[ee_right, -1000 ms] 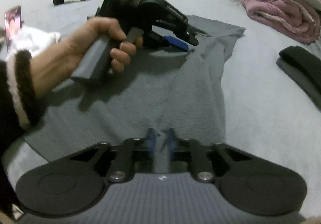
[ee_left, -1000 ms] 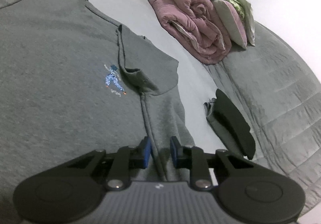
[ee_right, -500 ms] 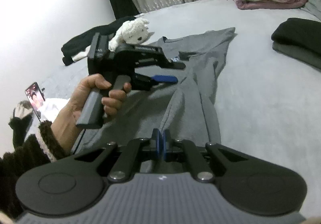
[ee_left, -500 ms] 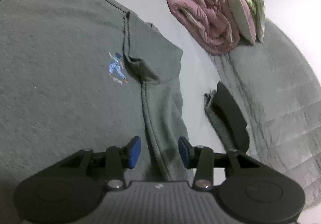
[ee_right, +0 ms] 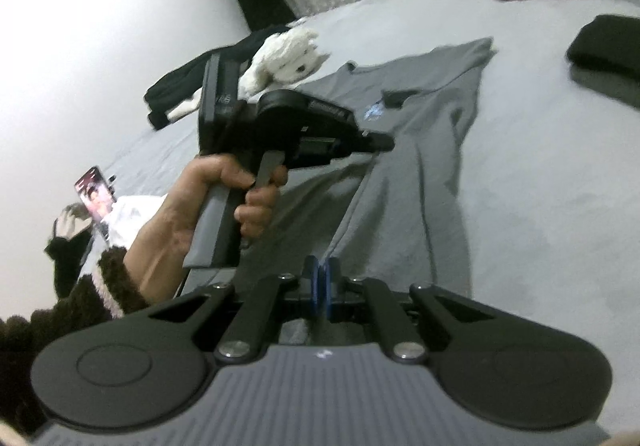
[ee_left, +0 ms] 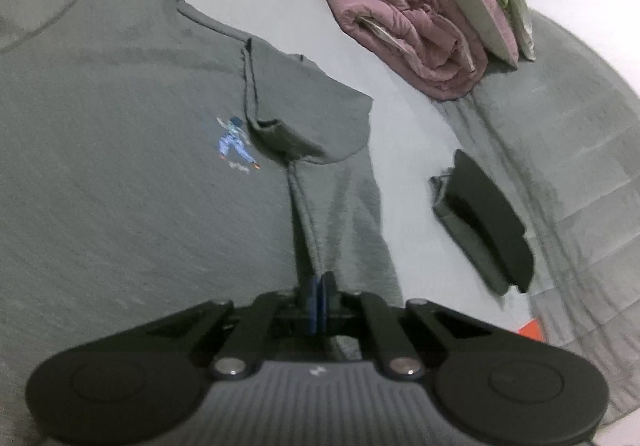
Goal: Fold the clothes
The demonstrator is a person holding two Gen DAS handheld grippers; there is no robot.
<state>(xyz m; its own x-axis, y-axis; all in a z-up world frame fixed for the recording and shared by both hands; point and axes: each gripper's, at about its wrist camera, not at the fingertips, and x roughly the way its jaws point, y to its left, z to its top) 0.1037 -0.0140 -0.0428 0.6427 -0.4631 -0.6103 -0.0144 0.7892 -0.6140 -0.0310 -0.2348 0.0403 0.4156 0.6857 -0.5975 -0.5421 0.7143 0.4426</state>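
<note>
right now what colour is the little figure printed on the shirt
Mostly blue, on the grey t-shirt; the printed figure shows best in the left wrist view.

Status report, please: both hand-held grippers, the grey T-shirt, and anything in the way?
Left hand-held gripper shut on grey T-shirt side fold. Right hand-held gripper shut on its hem edge. Shirt partly lifted off the bed. Folded dark clothes lie beside, apart.

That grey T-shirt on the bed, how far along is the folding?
Done: one sleeve is folded onto the chest. In hand: the left gripper and right gripper are both shut on the grey T-shirt, pinching its long side. Left: the rest is still spread flat on the bed.
</note>
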